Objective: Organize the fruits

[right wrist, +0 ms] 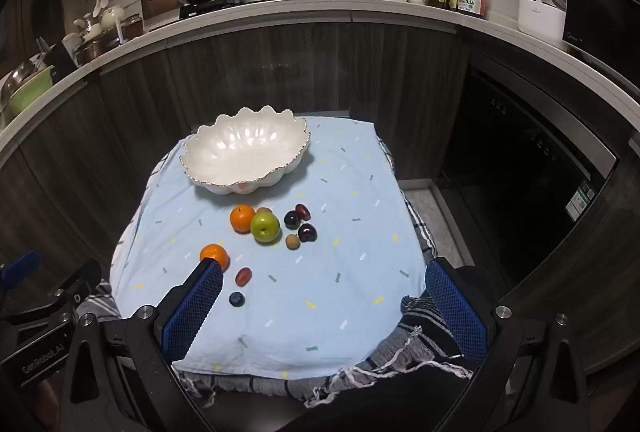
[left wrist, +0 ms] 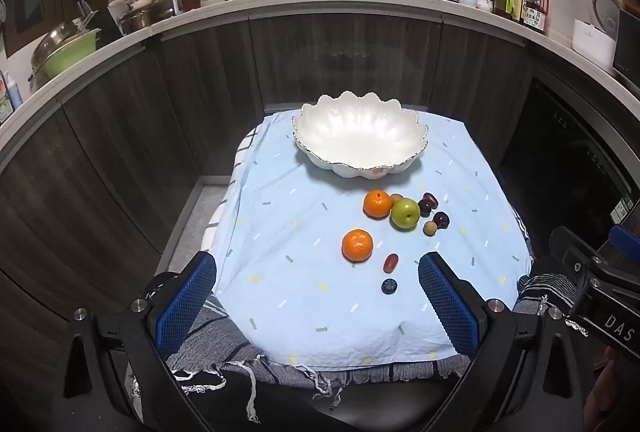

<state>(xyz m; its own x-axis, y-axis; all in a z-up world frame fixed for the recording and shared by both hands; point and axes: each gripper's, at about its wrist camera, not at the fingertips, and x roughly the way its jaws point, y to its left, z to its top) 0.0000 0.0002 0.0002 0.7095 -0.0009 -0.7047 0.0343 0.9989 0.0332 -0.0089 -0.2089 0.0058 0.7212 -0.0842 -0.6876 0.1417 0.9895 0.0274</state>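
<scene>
We take the white scalloped bowl (left wrist: 360, 135) as landmark; it sits empty at the far end of the light blue cloth (left wrist: 304, 312), in front of the dark cabinet fronts (left wrist: 320, 63)

All fruit lies on the cloth on the near side of the bowl; nearest its near rim we see one orange (left wrist: 377, 204) touching a green apple (left wrist: 405, 213), with a small tan fruit (left wrist: 396, 197) half hidden between them (kind unclear); to the apple's right, three dark plums (left wrist: 425, 207) (left wrist: 431, 198) (left wrist: 441, 220) and a small brownish round fruit (left wrist: 429, 228) sit close together

Further from the bowl, toward us, a second orange (left wrist: 357, 245) lies alone; nearer still a red grape (left wrist: 390, 262); nearest of all a blueberry (left wrist: 389, 286)

Left gripper (left wrist: 318, 296): jaws at full spread, nothing between the blue pads (left wrist: 186, 296), hanging above the cloth's near edge, well short of the bowl; we see it tilted down toward the fruit

Right gripper (right wrist: 324, 302): likewise spread wide and holding nothing; in its own view the left pad (right wrist: 196, 306) overlaps the second orange (right wrist: 214, 256), contact not determinable from this angle; the blueberry (right wrist: 237, 298) and grape (right wrist: 243, 276) show just beside that pad

The striped grey throw (right wrist: 400, 360) shows under the cloth's near edge
</scene>
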